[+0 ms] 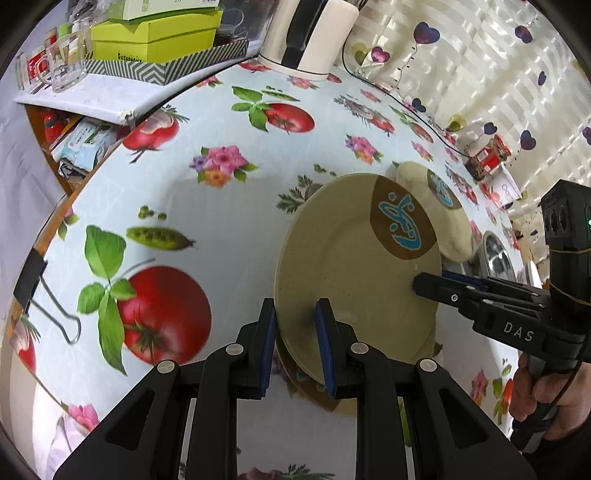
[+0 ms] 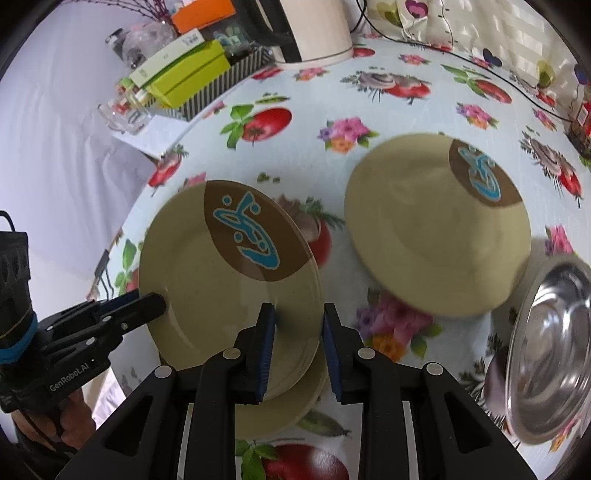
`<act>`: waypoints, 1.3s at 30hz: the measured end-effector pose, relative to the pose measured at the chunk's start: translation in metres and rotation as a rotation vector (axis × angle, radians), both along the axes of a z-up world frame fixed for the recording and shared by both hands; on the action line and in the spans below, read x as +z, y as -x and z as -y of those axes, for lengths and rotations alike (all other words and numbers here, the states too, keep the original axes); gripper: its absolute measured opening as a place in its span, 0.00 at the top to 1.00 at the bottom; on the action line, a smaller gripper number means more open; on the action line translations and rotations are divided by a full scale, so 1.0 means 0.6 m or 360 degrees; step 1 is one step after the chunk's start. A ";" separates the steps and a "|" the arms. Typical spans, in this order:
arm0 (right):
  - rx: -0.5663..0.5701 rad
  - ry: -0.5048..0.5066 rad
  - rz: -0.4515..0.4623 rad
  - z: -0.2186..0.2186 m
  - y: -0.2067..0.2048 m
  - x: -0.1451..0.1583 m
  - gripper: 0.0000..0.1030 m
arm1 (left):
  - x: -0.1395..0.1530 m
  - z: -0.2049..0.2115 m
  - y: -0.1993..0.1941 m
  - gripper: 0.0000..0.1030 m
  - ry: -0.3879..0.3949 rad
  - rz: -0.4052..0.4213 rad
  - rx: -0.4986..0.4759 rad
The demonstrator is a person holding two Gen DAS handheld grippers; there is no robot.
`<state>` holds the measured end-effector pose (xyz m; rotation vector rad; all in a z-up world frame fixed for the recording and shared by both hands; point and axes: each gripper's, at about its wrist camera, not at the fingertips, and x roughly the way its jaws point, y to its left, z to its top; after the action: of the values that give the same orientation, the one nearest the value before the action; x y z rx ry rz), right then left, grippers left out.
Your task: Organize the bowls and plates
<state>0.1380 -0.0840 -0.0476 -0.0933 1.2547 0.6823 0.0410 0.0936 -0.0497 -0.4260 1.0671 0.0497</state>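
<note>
Fingers of both the left gripper (image 1: 295, 343) and the right gripper (image 2: 299, 347) are clamping opposite rims of a stiff, smooth, probably breakable beige ceramic plate with a brown-and-blue motif (image 2: 221, 269), best held by its edge.

A home: floral tablecloth (image 1: 229, 229), kettle (image 1: 310, 33), heart-print curtain (image 1: 480, 74).

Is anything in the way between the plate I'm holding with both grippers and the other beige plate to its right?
Nothing visible: only bare tablecloth lies between the held plate and the other plate. The steel bowl sits beyond, farther right.
</note>
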 end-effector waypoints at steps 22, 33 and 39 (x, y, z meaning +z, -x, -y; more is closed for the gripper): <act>0.0033 0.0176 0.0168 -0.005 0.041 -0.006 0.73 | 0.003 0.029 0.016 0.78 -0.0103 0.0006 -0.0037; 0.0034 0.0177 0.0198 -0.005 0.046 -0.007 0.72 | 0.007 0.038 0.017 0.77 -0.0185 0.0040 -0.0042; 0.0014 0.0167 0.0206 0.002 0.045 -0.006 0.63 | 0.010 0.037 0.017 0.77 -0.0215 0.0063 -0.0037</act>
<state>0.1109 -0.0850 -0.0510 -0.2263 1.1656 0.6082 0.0309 0.0714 -0.0439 -0.2918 1.0232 0.0920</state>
